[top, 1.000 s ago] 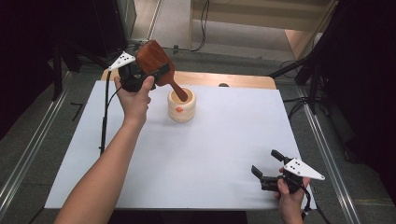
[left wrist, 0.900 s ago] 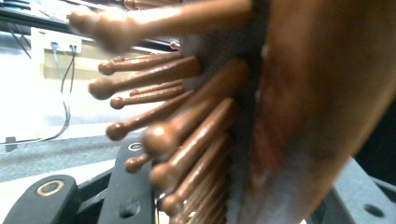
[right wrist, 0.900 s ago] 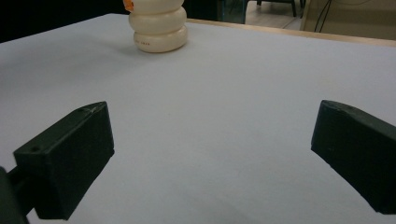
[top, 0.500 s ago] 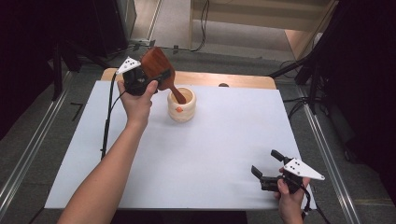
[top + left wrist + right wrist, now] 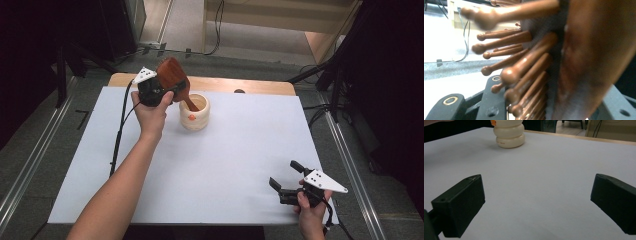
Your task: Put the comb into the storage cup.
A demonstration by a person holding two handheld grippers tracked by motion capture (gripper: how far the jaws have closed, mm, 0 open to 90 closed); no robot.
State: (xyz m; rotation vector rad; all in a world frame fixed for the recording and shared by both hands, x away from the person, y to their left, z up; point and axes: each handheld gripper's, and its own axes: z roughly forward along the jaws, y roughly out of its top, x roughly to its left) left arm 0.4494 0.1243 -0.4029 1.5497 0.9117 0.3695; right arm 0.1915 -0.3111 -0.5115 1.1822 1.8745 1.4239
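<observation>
My left gripper [image 5: 165, 92] is shut on the head of a brown wooden hairbrush [image 5: 172, 75], held tilted above the table's far side. The brush's handle [image 5: 189, 104] points down into a cream ribbed cup [image 5: 194, 113]. Up close, the left gripper view has the brush's wooden pins [image 5: 516, 67] and its back [image 5: 594, 52] between the jaws. My right gripper [image 5: 286, 180] rests open near the table's front right corner, nothing between its fingers [image 5: 459, 205]. From there the cream cup [image 5: 509, 135] stands far off on the white table top [image 5: 544, 177].
A white sheet [image 5: 210, 165] covers the table, with a wooden edge strip [image 5: 240, 85] at the back. A black cable [image 5: 119, 135] trails from the left gripper along the table's left side. Metal rails [image 5: 350, 160] flank the table.
My left gripper has carried the brush to the right and down, bringing the handle into the cup. The right gripper has stayed still.
</observation>
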